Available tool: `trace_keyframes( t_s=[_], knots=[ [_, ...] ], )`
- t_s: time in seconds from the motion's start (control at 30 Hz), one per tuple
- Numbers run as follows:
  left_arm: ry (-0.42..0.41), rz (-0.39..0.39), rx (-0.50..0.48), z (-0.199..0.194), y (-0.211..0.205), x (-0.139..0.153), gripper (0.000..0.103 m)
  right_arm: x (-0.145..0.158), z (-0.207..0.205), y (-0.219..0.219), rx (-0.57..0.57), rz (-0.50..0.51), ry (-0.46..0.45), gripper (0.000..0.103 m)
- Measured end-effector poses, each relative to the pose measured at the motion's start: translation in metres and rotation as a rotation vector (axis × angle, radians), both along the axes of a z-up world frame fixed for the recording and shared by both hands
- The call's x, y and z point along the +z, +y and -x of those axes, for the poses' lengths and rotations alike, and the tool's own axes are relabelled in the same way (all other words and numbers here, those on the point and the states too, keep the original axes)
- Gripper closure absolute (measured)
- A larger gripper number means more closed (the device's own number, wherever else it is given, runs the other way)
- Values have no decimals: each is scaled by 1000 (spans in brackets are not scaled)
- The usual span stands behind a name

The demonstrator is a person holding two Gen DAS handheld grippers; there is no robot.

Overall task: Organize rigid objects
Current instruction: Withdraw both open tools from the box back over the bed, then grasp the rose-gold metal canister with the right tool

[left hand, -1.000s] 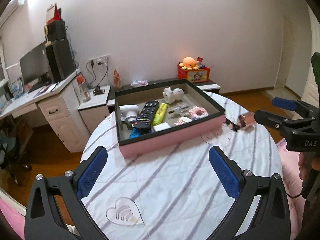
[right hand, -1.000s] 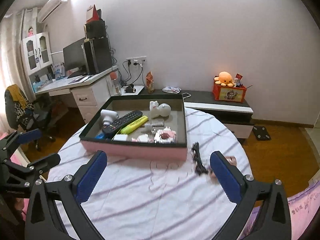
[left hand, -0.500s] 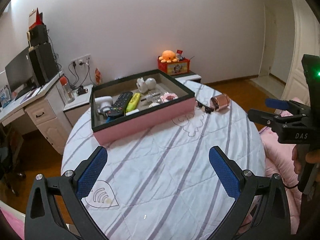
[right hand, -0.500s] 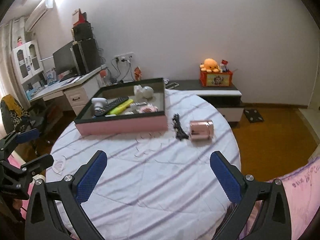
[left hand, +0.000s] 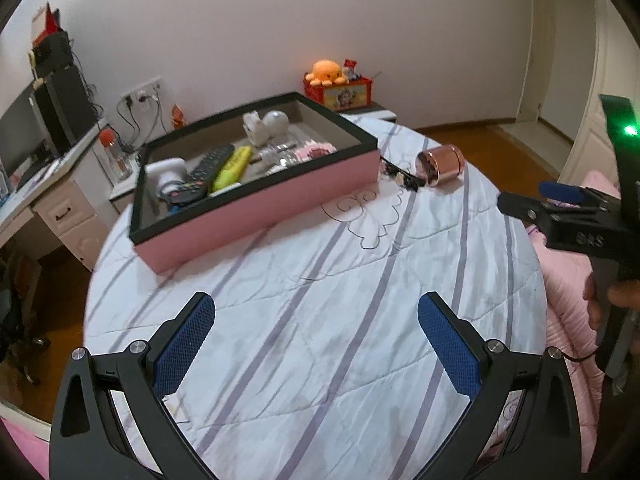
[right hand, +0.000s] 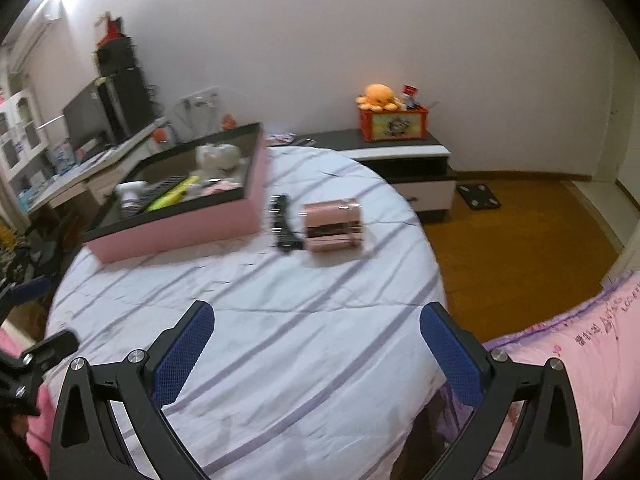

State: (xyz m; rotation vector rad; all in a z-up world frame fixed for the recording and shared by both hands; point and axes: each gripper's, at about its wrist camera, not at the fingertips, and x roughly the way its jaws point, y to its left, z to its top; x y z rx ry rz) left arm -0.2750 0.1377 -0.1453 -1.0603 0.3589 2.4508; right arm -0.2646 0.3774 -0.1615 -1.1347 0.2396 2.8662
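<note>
A pink box with a black rim [left hand: 256, 204] [right hand: 180, 226] sits on the round table with the striped white cloth [left hand: 320, 300] [right hand: 280, 320]. It holds a black remote [left hand: 204, 168], a yellow marker [left hand: 232, 164], white figures [left hand: 264, 126] and other small items. To its right a rose-gold cylinder [left hand: 440, 164] [right hand: 332, 224] lies on its side, and a black hair clip [left hand: 400, 176] [right hand: 282, 222] lies between it and the box. My left gripper [left hand: 316, 344] is open over the near cloth. My right gripper [right hand: 316, 348] is open too, well short of the cylinder; in the left wrist view its fingers [left hand: 560, 196] show at the right edge.
A low cabinet [right hand: 400, 160] behind the table carries a red box with an orange plush octopus [right hand: 378, 96]. A desk with a monitor [left hand: 24, 136] and drawers stands at the left. Pink bedding [right hand: 580, 340] lies at the right. Wooden floor [right hand: 520, 240] lies beyond the table's right edge.
Both views have pulled back and swung right. The box has slid left in the views, and the cylinder and clip now lie nearer the middle. Both grippers stay open.
</note>
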Motion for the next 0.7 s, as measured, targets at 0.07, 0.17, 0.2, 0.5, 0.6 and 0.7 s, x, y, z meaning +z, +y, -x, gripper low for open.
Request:
trace_keyframes(
  t_s=[0.07, 0.17, 0.2, 0.5, 0.6, 0.7],
  knots=[
    [-18, 6, -1, 6, 6, -6, 0, -7, 13, 8, -12, 14, -14, 0],
    [-45, 17, -4, 16, 17, -13, 0, -17, 39, 21, -33, 38, -42, 0],
    [-53, 20, -5, 19, 21, -15, 0, -20, 49, 25, -34, 46, -51, 0],
    [-105, 52, -23, 43, 53, -31, 0, -42, 113, 24, 39, 14, -130, 31],
    [-121, 45, -17, 52, 63, -33, 0, -46, 117, 26, 62, 15, -145, 46],
    [-135, 24, -1, 61, 75, -33, 0, -44, 108, 29, 95, 5, -138, 46]
  ],
)
